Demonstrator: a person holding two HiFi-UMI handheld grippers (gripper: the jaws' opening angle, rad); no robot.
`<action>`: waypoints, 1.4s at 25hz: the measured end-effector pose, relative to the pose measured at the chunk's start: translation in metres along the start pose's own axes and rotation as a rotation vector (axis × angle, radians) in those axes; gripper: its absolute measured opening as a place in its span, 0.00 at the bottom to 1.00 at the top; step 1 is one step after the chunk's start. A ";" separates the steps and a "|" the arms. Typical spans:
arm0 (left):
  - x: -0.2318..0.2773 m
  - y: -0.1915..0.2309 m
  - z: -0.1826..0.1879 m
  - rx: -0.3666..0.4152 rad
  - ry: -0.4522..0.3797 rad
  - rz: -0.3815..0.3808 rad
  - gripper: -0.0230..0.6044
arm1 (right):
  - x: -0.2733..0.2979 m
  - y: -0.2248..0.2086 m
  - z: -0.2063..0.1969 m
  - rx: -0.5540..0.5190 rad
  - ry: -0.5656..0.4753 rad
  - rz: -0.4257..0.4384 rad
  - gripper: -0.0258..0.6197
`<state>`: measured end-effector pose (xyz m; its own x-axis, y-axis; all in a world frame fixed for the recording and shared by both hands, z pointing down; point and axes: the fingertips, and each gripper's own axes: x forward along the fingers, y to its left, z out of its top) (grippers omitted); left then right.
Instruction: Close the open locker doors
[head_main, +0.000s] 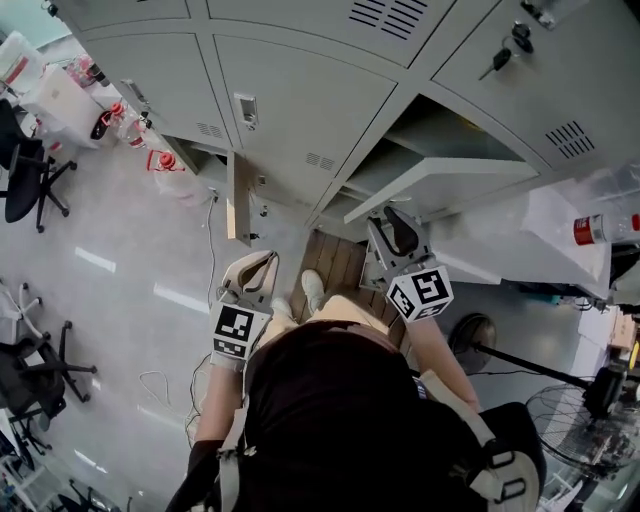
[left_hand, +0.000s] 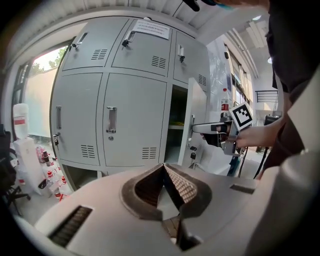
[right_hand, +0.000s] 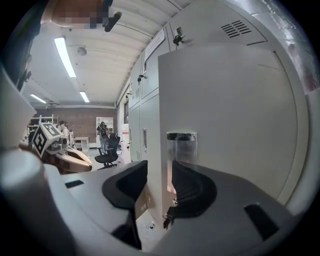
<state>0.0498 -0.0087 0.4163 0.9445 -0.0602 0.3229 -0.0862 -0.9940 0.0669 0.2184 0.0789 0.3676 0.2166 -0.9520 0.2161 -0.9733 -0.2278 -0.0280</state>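
Firstly, far left: red-capped bottles (head_main: 165, 160) stand on the floor against the grey lockers (head_main: 300, 110), out of the way. Just beside them a low locker door (head_main: 238, 200) stands ajar, edge-on to the person, not yet dealt with.

Left gripper (head_main: 258, 272): held low in front of the person's body, well apart from any door. Its jaws are clenched together on nothing, tips meeting. My reading is that it is parked there while the other hand works, and it sits handy for the low door.

Right gripper (head_main: 396, 232): up at the free edge of the tall open locker door (head_main: 440, 178), which swings out toward the person from the right-hand column. Jaws are parted and straddle that edge at the level of the chrome handle (right_hand: 181, 147). One pad lies against the outer face, and a sliver of gap shows at the other, so this is a loose bracket, not a clamp. Sensible, I think: a hold at the free edge, far from the hinge, gives the most leverage to swing the panel home.

Neither door is closed; the task looks to be at its start.
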 end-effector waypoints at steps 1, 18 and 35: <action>0.001 0.002 0.000 -0.003 0.001 0.009 0.05 | 0.005 -0.002 0.001 -0.001 -0.002 0.008 0.28; 0.034 0.029 0.012 -0.014 0.011 0.079 0.05 | 0.059 -0.038 0.009 -0.003 -0.011 0.066 0.27; 0.054 0.041 0.014 -0.023 0.025 0.093 0.05 | 0.084 -0.066 0.010 0.008 -0.009 0.053 0.27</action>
<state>0.1022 -0.0537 0.4231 0.9240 -0.1496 0.3520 -0.1807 -0.9819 0.0572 0.3012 0.0118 0.3779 0.1651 -0.9647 0.2051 -0.9828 -0.1783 -0.0474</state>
